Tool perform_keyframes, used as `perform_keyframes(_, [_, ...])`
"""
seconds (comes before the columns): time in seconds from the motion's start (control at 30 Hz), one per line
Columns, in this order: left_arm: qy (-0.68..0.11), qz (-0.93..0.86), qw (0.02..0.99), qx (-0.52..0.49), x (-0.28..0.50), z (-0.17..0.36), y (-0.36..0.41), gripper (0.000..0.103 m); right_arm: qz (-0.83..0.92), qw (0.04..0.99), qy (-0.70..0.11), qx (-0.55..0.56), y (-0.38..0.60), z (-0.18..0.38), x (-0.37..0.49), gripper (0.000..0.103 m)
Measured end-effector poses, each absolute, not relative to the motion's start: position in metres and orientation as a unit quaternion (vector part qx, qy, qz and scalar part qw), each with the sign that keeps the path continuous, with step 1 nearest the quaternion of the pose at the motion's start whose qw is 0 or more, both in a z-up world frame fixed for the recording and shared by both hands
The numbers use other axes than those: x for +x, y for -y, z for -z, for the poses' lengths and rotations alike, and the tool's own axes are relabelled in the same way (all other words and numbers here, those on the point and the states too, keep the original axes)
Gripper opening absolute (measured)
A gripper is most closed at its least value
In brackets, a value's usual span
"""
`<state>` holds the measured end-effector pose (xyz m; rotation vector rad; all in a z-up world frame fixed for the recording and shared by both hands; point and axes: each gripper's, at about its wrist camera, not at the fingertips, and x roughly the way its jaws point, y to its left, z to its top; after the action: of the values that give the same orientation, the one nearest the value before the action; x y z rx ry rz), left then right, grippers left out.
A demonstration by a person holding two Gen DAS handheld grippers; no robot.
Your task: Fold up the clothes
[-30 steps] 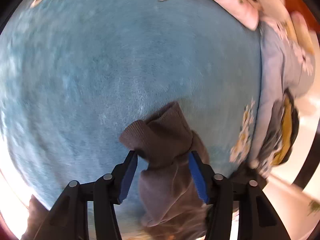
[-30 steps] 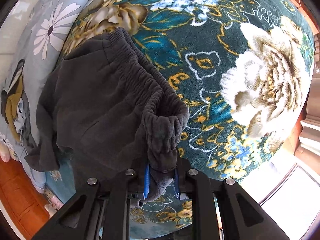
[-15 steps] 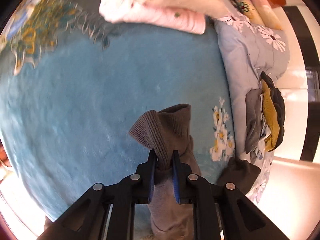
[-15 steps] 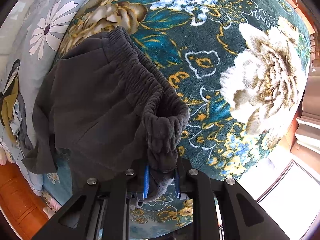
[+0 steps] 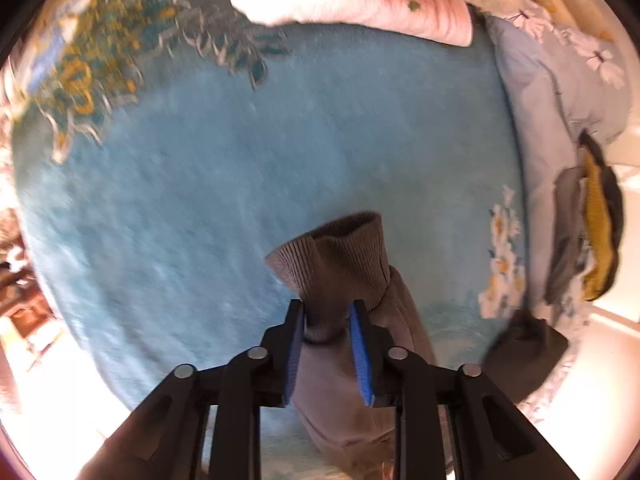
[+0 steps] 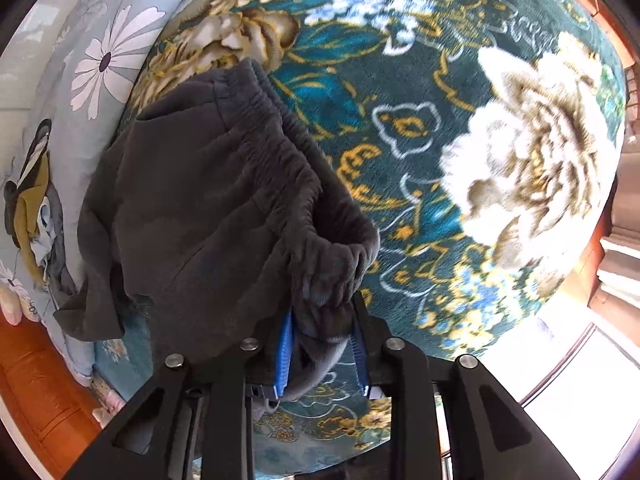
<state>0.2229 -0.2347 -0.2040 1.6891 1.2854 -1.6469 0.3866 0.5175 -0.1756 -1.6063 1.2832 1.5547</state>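
In the left wrist view, the left gripper [image 5: 326, 316] has its blue pads closed on the ribbed cuff [image 5: 340, 256] of the grey trousers [image 5: 352, 380], a firm edge that likely gives good hold, with the leg hanging below it over the blue blanket [image 5: 240, 180]; a stack of clothes [image 5: 592, 236] lies off to the right. In the right wrist view, the right gripper [image 6: 322, 336] is clamped on the elastic waistband [image 6: 280, 168], so the trousers hang between both ends above the flowered blanket [image 6: 440, 140], probably to stretch them straight for a fold.
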Motion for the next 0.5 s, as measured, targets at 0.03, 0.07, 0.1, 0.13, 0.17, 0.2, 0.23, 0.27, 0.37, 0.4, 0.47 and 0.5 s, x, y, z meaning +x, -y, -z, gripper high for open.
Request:
perform_keyframes(0.03, [-0.459,0.597,0.231,0.617,0.218,0.199,0.237,0.028,-0.582,0.283,-0.473,-0.598,-0.519,0.172,0.387,0.028])
perform_keyframes(0.07, [-0.454,0.599,0.234,0.616,0.213,0.195,0.237,0.028,-0.585,0.289,-0.465,-0.599,-0.52,0.169,0.387,0.028])
perform_keyframes(0.1, [-0.453,0.606,0.229,0.613,0.203,0.189,0.232,0.028,-0.588,0.295,-0.457,-0.599,-0.522,0.165,0.386,0.028])
perform_keyframes(0.13, [-0.451,0.613,0.222,0.61,0.193,0.183,0.227,0.028,-0.591,0.294,-0.453,-0.599,-0.522,0.163,0.383,0.028])
perform_keyframes(0.17, [-0.449,0.619,0.216,0.607,0.182,0.178,0.221,0.03,-0.595,0.287,-0.451,-0.6,-0.519,0.162,0.377,0.028])
perform_keyframes(0.2, [-0.448,0.626,0.209,0.603,0.172,0.172,0.216,0.034,-0.599,0.281,-0.45,-0.6,-0.515,0.161,0.371,0.028])
perform_keyframes(0.23, [-0.447,0.626,0.185,0.612,0.154,0.174,0.199,0.036,-0.604,0.274,-0.448,-0.6,-0.512,0.16,0.365,0.028])
perform_keyframes(0.27, [-0.447,0.624,0.16,0.621,0.136,0.176,0.181,0.038,-0.608,0.268,-0.446,-0.6,-0.509,0.159,0.359,0.029])
perform_keyframes(0.37, [-0.462,0.603,0.097,0.643,0.091,0.189,0.125,0.039,-0.62,0.248,-0.441,-0.6,-0.499,0.156,0.341,0.031])
perform_keyframes(0.4, [-0.475,0.591,0.077,0.648,0.081,0.196,0.103,0.039,-0.624,0.241,-0.439,-0.6,-0.496,0.156,0.335,0.032])
perform_keyframes(0.47, [-0.515,0.559,0.037,0.649,0.059,0.213,0.057,0.039,-0.631,0.228,-0.435,-0.6,-0.49,0.154,0.323,0.033])
perform_keyframes(0.5, [-0.537,0.545,0.031,0.644,0.058,0.218,0.045,0.039,-0.635,0.221,-0.433,-0.6,-0.487,0.153,0.317,0.033])
